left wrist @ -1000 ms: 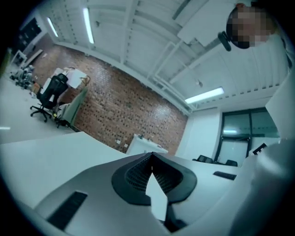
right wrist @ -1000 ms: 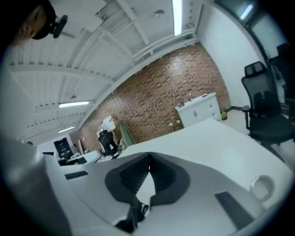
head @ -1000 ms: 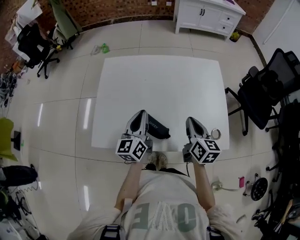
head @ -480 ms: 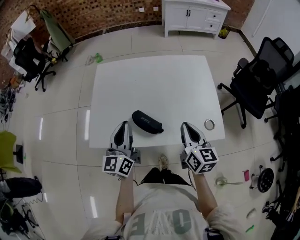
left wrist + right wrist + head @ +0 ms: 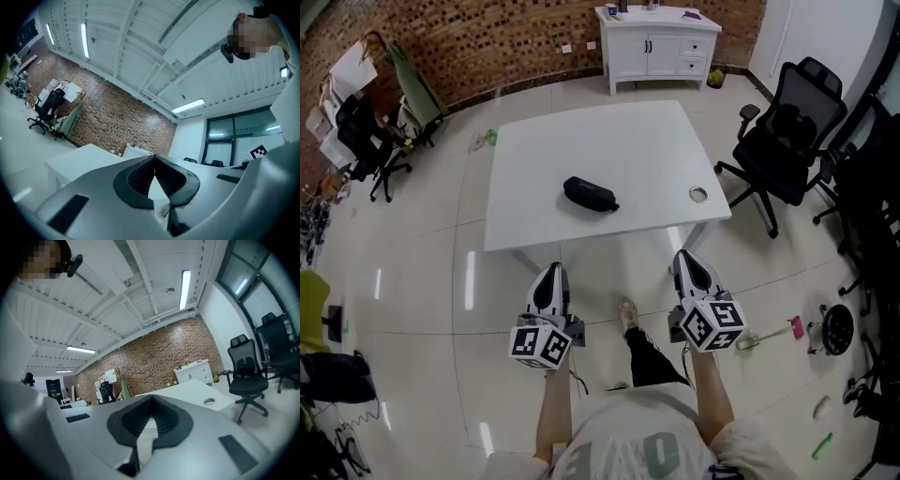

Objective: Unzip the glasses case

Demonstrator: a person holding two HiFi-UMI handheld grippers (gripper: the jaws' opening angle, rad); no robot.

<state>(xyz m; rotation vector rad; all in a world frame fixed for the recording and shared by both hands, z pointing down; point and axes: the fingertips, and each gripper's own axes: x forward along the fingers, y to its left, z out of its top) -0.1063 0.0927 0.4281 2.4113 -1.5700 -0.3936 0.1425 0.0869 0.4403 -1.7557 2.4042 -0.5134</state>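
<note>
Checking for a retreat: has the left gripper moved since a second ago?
Yes. The left gripper has pulled back off the table, away from the glasses case.

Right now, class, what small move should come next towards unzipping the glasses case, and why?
Probably step forward and bring the left gripper and right gripper over the white table. The glasses case lies untouched on it, while both grippers hang over the floor short of its edge, fingers together and empty.
</note>
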